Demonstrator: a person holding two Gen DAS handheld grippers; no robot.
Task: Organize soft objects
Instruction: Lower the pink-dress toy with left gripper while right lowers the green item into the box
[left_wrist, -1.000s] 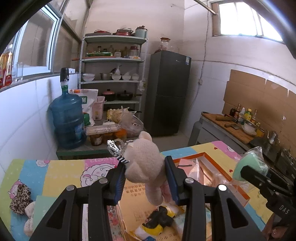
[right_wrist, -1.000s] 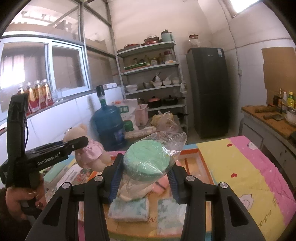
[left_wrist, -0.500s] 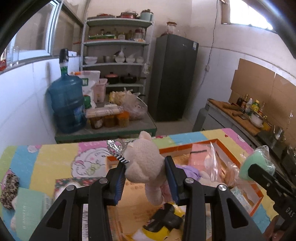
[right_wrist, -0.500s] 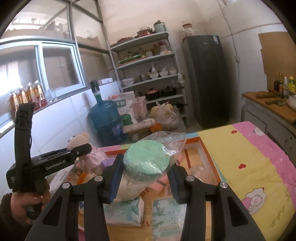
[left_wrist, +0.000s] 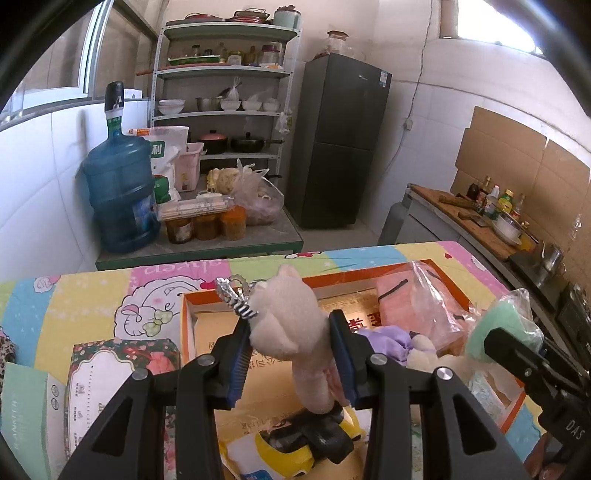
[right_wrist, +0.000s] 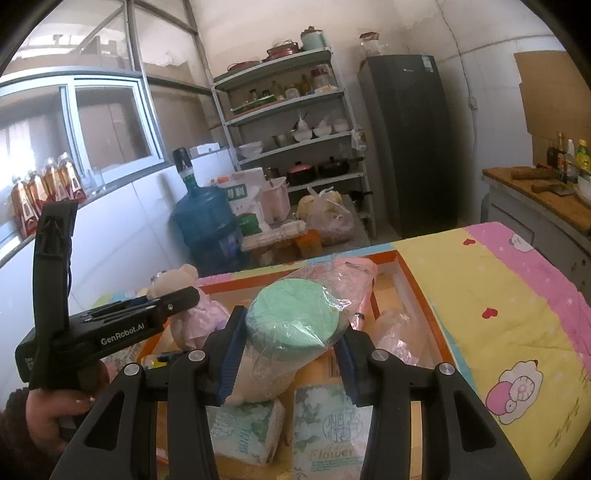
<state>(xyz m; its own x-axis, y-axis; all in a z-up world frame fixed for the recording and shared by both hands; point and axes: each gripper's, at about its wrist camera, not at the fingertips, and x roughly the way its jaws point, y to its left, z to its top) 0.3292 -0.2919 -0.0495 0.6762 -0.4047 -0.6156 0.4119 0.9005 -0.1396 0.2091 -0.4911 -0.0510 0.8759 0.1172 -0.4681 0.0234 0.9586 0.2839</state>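
My left gripper (left_wrist: 290, 354) is shut on a beige teddy bear (left_wrist: 291, 325) in a pink dress and holds it above the left half of an orange-rimmed cardboard box (left_wrist: 373, 273). The bear also shows in the right wrist view (right_wrist: 177, 284). My right gripper (right_wrist: 288, 350) is shut on a green round sponge in a clear plastic bag (right_wrist: 291, 321), held above the same box (right_wrist: 417, 291). That bagged sponge appears at the right of the left wrist view (left_wrist: 495, 328). Tissue packs (right_wrist: 325, 432), a pink bagged item (left_wrist: 417, 306) and a yellow toy (left_wrist: 295, 446) lie in the box.
The box sits on a table with a pastel cartoon cloth (right_wrist: 498, 306). A floral box lid (left_wrist: 107, 373) lies left of it. Beyond the table stand a blue water jug (left_wrist: 122, 192), a shelf rack (left_wrist: 225, 96) and a dark fridge (left_wrist: 340, 144).
Both grippers have tilted down and moved closer over the box, still holding their objects. More of the table and box shows in both views.
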